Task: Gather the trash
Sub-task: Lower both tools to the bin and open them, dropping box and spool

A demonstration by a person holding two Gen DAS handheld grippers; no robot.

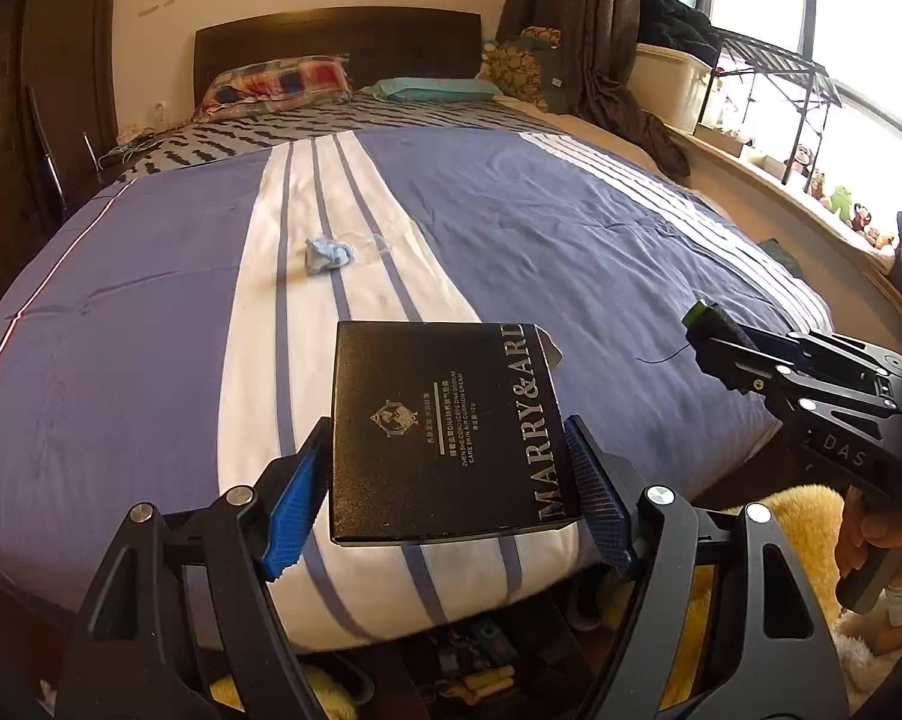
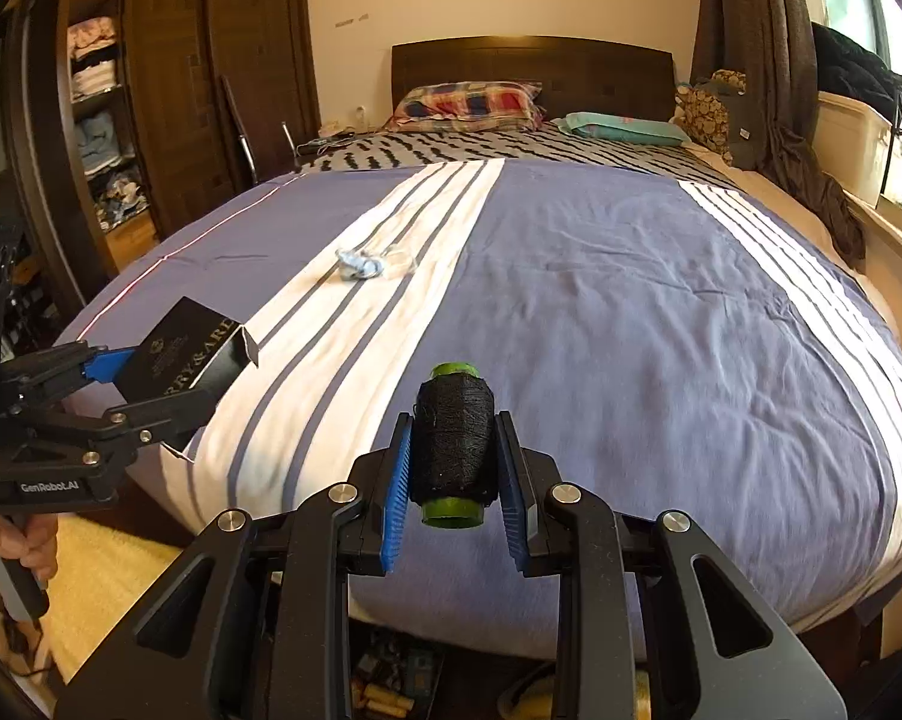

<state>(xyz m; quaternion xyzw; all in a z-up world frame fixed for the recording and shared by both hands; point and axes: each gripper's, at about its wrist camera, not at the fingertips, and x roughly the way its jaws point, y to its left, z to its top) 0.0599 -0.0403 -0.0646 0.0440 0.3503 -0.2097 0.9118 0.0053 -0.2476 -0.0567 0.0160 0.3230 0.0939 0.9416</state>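
My left gripper [image 1: 447, 480] is shut on a flat black cosmetics box [image 1: 444, 426] marked "MARRY&ARD", held above the foot of the bed; it also shows in the right wrist view [image 2: 177, 351]. My right gripper [image 2: 454, 468] is shut on a spool of black thread with green ends [image 2: 454, 441], held over the bed's near edge; in the left wrist view the spool [image 1: 706, 318] shows at the right. A crumpled blue face mask [image 1: 327, 256] lies on the white stripe of the blue duvet, also in the right wrist view [image 2: 360, 264].
The bed [image 1: 571, 228] fills both views, with pillows [image 2: 469, 99] at the headboard. A wardrobe with open shelves [image 2: 102, 120] stands at the left. A windowsill with toys [image 1: 835, 198] and a rack is on the right. A yellow rug [image 2: 102, 576] and clutter lie below.
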